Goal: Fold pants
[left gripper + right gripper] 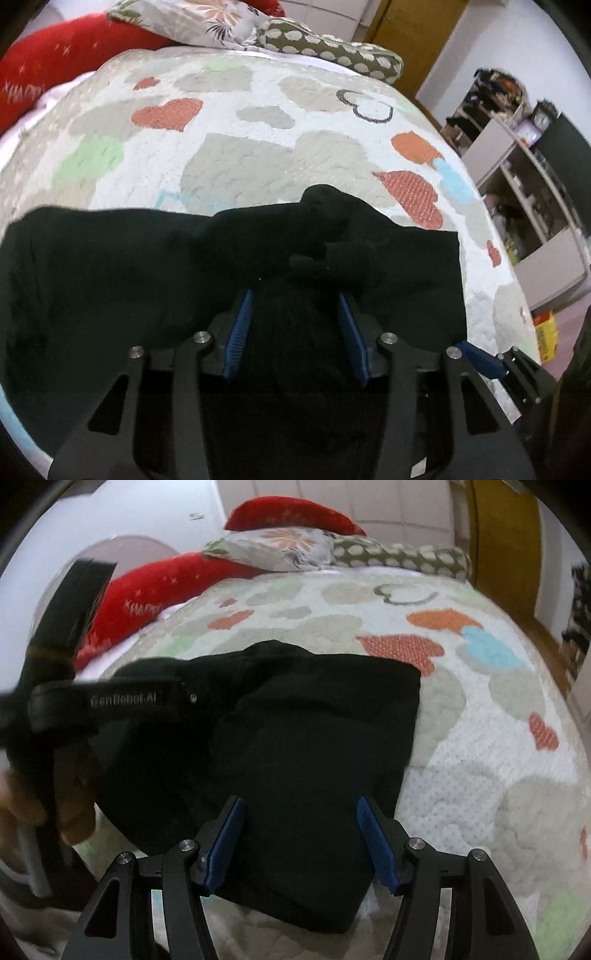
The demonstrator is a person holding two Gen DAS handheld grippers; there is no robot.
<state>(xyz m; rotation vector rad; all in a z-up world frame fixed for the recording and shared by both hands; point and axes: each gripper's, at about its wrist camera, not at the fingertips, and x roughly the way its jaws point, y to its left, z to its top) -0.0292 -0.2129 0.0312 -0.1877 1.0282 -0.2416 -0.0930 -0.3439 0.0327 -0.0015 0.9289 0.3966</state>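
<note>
Both wrist views look closely down on the pants, facing the pillows.

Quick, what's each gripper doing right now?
Left gripper: open, over the black pants, holding nothing.
Right gripper: open, over the pants, holding nothing.

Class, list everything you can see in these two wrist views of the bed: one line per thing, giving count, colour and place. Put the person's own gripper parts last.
Pants: one, black, lying bunched on the quilt.
Quilt: one, white with grey, red, orange, green and blue patches, covering the bed.
Red pillows: two, at the head of the bed.
Floral pillow: one, grey-white, at the head.
Dotted bolster: one, olive with pale spots, at the head.
Shelf unit: one, pale, beside the bed.
Left gripper: one, black with blue fingers, open over the pants.
Right gripper: one, black with blue fingers, open over the pants.
</note>
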